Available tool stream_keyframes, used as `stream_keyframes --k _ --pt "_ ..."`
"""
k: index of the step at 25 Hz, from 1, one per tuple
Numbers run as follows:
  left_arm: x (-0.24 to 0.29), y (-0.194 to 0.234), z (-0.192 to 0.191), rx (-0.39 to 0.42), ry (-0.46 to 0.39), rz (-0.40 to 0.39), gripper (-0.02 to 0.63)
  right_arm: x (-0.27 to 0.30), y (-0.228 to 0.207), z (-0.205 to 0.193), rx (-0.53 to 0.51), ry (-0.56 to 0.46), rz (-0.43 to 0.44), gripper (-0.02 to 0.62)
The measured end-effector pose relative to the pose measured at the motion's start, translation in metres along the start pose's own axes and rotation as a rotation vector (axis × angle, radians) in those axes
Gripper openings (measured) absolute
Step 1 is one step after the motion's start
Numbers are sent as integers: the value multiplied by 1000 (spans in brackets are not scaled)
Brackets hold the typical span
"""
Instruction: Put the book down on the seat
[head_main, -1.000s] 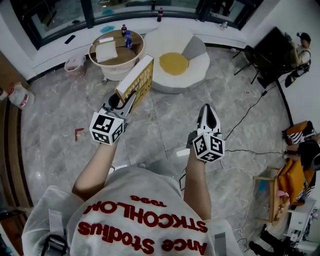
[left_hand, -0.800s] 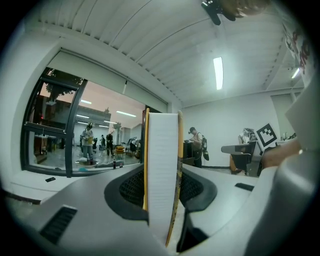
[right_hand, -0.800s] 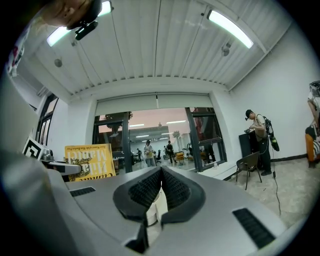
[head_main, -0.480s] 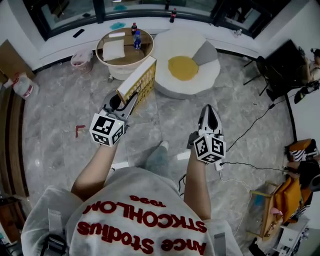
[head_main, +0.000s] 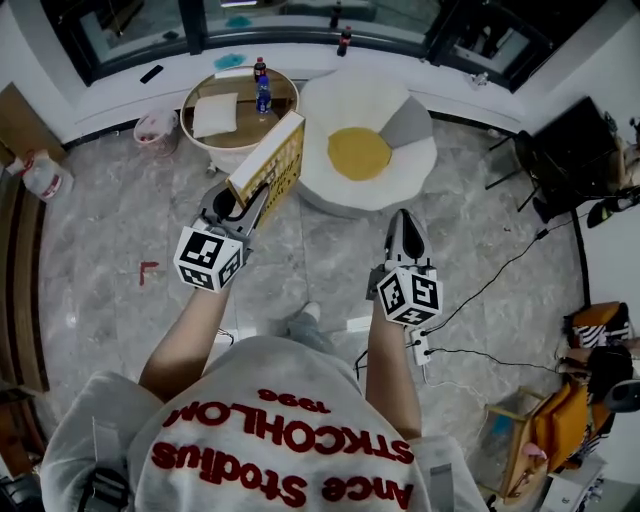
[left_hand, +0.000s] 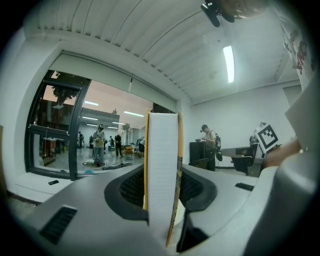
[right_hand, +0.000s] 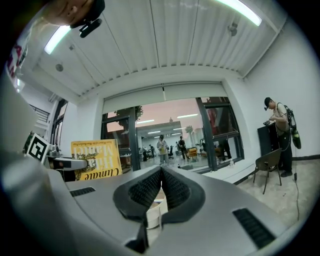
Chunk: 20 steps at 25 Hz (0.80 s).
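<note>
The book (head_main: 270, 160) is clamped on edge, upright, in the left gripper (head_main: 238, 203), presumably so it can be laid flat later. It is held above the floor, short of the egg-shaped seat (head_main: 335, 110). The right gripper (head_main: 405, 225) is seen closed and empty.

The scene is taken from the head steeply downward, so that the left gripper (head_main: 258, 192), the right gripper (head_main: 403, 222) and the seat (head_main: 415, 165) ahead are seen from well above. Each gripper view is set close behind its own jaws and aimed level toward the window (right_hand: 175, 132). The book (left_hand: 162, 170) is shared by all three views: edge-on and very near in the left gripper view, cover-on at the left edge of the right gripper view.
</note>
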<state>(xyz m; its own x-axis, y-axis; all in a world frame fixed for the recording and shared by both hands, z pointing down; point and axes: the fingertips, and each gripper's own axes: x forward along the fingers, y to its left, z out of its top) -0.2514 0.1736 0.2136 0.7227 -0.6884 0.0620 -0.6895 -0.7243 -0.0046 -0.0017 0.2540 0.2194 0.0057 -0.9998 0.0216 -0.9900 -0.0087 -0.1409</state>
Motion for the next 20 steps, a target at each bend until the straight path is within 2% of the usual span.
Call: stream_keyframes --k 11,20 --pt "103 2 23 9 -28 51 146 57 -91 25 -13 -25 3 25" --pt "154 -9 33 22 -51 59 146 93 -139 33 -10 -37 8 25"
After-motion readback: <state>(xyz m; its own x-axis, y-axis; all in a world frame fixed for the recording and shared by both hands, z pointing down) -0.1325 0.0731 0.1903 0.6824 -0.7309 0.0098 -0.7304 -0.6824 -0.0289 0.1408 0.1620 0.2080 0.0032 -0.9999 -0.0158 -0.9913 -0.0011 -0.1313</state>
